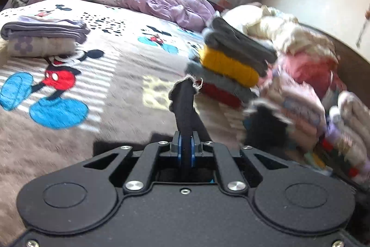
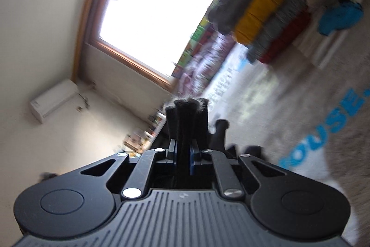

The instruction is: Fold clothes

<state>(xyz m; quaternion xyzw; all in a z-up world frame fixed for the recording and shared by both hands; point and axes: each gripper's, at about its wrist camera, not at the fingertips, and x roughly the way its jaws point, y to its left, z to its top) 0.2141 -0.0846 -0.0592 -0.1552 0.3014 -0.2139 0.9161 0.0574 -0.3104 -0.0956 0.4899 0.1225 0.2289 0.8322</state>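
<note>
both grippers pinched tight on dark fabric. my left gripper [image 1: 185, 94] has its jaws closed on a dark grey garment [image 1: 183, 105] with a frayed pale edge, held above the cartoon bedsheet [image 1: 69, 75]. my right gripper [image 2: 187, 110] is clamped on bunched dark cloth too; can't tell if it's the same piece. folded stack [image 1: 231, 64] of grey, yellow, grey and red sits on the bed just beside an unfolded clothes heap [image 1: 300, 75]. another folded pile [image 1: 44, 35] far left. right view tilted, blurry.

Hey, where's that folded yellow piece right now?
The yellow piece sits in the stack of folded clothes on the bed, right of centre in the left wrist view, between a dark grey garment above and a lighter grey one below.
</note>
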